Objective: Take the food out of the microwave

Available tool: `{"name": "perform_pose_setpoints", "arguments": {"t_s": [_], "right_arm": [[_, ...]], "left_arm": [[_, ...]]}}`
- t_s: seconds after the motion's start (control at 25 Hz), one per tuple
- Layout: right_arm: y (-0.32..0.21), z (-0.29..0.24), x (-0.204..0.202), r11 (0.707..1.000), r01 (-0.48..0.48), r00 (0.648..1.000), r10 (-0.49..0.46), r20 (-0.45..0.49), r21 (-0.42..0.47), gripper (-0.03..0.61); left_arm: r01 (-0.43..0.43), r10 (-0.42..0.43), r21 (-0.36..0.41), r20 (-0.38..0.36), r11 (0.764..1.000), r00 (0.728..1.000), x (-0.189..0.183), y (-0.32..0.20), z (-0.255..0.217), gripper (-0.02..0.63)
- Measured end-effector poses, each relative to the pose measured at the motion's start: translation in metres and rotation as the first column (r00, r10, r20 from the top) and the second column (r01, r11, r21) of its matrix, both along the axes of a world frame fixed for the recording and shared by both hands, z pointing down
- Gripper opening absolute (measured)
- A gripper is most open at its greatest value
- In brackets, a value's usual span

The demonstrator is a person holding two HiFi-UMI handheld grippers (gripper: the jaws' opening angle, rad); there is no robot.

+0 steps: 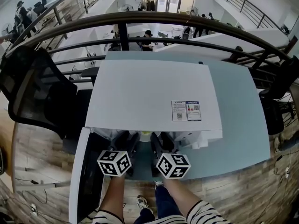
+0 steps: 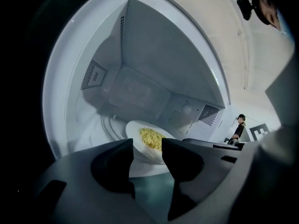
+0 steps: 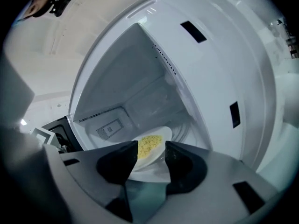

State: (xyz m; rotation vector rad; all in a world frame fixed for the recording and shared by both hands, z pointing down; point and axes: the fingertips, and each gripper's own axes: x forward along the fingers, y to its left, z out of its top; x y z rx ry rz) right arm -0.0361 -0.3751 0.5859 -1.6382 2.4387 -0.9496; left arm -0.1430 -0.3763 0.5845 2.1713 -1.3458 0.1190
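A white microwave point(image 1: 149, 92) stands on a teal table, its door point(image 1: 79, 171) swung open to the left. Inside the cavity point(image 2: 140, 69) a white plate point(image 2: 138, 148) holding yellow food point(image 2: 150, 136) rests on the turntable. My left gripper point(image 2: 147, 149) is open at the cavity mouth, with the plate's near rim just beyond its tips. My right gripper point(image 3: 152, 155) is open too and faces the same plate point(image 3: 164, 135) and food point(image 3: 149, 145) from the right. In the head view both grippers, left point(image 1: 125, 141) and right point(image 1: 160, 143), reach side by side under the microwave's front edge.
The teal table point(image 1: 238, 125) extends to the right of the microwave. A black office chair point(image 1: 32, 87) stands at the left. A dark curved railing point(image 1: 163, 17) runs behind the table. The control panel side of the microwave point(image 3: 233, 111) lies right of the cavity.
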Motion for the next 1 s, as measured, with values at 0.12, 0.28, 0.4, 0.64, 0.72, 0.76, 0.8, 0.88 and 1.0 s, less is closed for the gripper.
{"name": "perform_pose_setpoints", "arguments": {"t_s": [0.12, 0.28, 0.4, 0.64, 0.72, 0.76, 0.8, 0.88, 1.0], "right_arm": [[0.007, 0.000, 0.002, 1.000, -0.005, 1.000, 0.005, 0.002, -0.002, 0.192], [0.017, -0.001, 0.006, 1.000, -0.016, 1.000, 0.016, 0.006, -0.005, 0.190], [0.020, -0.001, 0.008, 1.000, -0.024, 1.000, 0.024, 0.007, -0.005, 0.190], [0.022, 0.006, 0.018, 0.998, -0.058, 0.997, 0.060, 0.040, -0.036, 0.181], [0.021, 0.010, 0.018, 0.997, -0.058, 0.996, 0.061, 0.066, -0.052, 0.181], [0.020, 0.012, 0.018, 0.997, -0.056, 0.995, 0.061, 0.080, -0.058, 0.181], [0.019, 0.013, 0.018, 0.996, -0.055, 0.994, 0.060, 0.091, -0.063, 0.181], [0.018, 0.016, 0.017, 0.996, -0.049, 0.992, 0.057, 0.110, -0.073, 0.181], [0.017, 0.016, 0.013, 0.997, -0.028, 0.990, 0.038, 0.133, -0.077, 0.149]], "left_arm": [[0.002, -0.002, -0.004, -0.008, 1.000, 1.000, 0.002, 0.010, 0.000, 0.176], [-0.002, 0.001, -0.011, -0.017, 1.000, 1.000, 0.005, 0.021, 0.001, 0.176], [-0.004, 0.004, -0.015, -0.022, 1.000, 1.000, 0.007, 0.025, 0.001, 0.176], [0.046, -0.049, -0.040, -0.063, 0.998, 0.997, -0.002, 0.027, 0.007, 0.176], [0.063, -0.069, -0.060, -0.104, 0.996, 0.992, -0.003, 0.025, 0.011, 0.178], [0.066, -0.074, -0.071, -0.123, 0.995, 0.990, -0.002, 0.024, 0.013, 0.176], [0.067, -0.078, -0.079, -0.137, 0.995, 0.987, -0.001, 0.023, 0.015, 0.176], [0.067, -0.081, -0.088, -0.160, 0.994, 0.984, 0.001, 0.021, 0.017, 0.176], [0.063, -0.081, -0.093, -0.202, 0.994, 0.976, 0.004, 0.018, 0.016, 0.169]]}}
